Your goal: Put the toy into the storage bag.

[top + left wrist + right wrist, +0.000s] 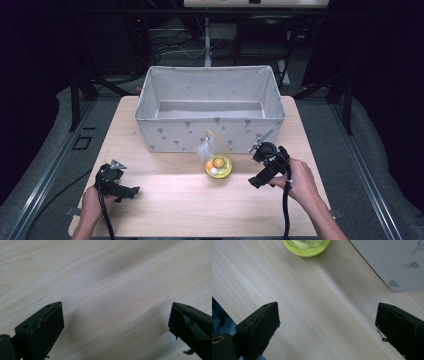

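A small yellow-green bowl-shaped toy (218, 166) with an orange ball, a white ball and a feather on a wire stands on the wooden table (165, 200), just in front of the grey fabric bin (210, 107). My right gripper (256, 181) hovers to the toy's right, open, nothing between its jaws. In the right gripper view the toy (306, 246) lies ahead at the top and the bin's corner (392, 262) at upper right. My left gripper (134, 191) rests near the table's front left, open over bare wood (112, 290).
The bin is open-topped and looks empty, taking up the far half of the table. Dark floor, cables and stand legs (207, 37) surround the table. The table's left edge (222, 308) shows in the right gripper view.
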Available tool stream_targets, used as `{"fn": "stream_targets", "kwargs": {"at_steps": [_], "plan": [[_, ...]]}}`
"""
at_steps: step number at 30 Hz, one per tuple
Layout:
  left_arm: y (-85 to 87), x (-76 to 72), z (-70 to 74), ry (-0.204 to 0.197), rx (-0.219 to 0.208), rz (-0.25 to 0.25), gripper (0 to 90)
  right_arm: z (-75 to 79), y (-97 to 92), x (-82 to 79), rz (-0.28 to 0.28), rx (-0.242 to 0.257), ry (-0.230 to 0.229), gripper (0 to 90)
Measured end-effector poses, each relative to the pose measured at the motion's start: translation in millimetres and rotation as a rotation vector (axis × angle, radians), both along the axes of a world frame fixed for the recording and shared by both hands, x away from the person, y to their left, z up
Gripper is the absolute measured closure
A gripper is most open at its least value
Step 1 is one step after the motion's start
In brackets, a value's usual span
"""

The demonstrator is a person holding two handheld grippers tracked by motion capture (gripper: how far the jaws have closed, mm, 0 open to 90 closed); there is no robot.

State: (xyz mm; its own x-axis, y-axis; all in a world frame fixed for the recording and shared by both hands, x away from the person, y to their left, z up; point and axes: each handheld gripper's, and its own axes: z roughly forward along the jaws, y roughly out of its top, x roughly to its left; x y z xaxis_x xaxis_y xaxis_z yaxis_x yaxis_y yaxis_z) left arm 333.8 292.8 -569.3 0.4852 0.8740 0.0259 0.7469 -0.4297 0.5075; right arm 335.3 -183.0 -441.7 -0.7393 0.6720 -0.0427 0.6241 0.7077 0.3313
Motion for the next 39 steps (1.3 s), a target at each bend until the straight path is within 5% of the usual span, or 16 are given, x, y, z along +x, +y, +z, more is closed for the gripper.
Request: {"fn": "stream_targets", "kwargs": {"at_steps": [21, 32, 37, 39], "plan": [[-0.6, 0.3, -0.5, 0.004, -0.009, -0.010, 0.2, 34.1, 63.1, 35.2, 0.148, 0.000, -0.012, 0.9], [-1.2, 0.2, -0.7, 0.013, -0.008, -0.014, 0.2, 42.6, 86.1, 48.8, 0.193, -0.008, -0.008, 20.5], [-1.3, 0.4, -0.9, 0.017, -0.006, -0.018, 0.2, 47.5, 95.9, 53.9, 0.213, -0.025, -0.016, 42.2], [-1.5, 0.3, -0.9, 0.016, -0.004, -0.019, 0.2, 48.5, 97.1, 54.2, 0.217, -0.031, -0.018, 43.8]]}}
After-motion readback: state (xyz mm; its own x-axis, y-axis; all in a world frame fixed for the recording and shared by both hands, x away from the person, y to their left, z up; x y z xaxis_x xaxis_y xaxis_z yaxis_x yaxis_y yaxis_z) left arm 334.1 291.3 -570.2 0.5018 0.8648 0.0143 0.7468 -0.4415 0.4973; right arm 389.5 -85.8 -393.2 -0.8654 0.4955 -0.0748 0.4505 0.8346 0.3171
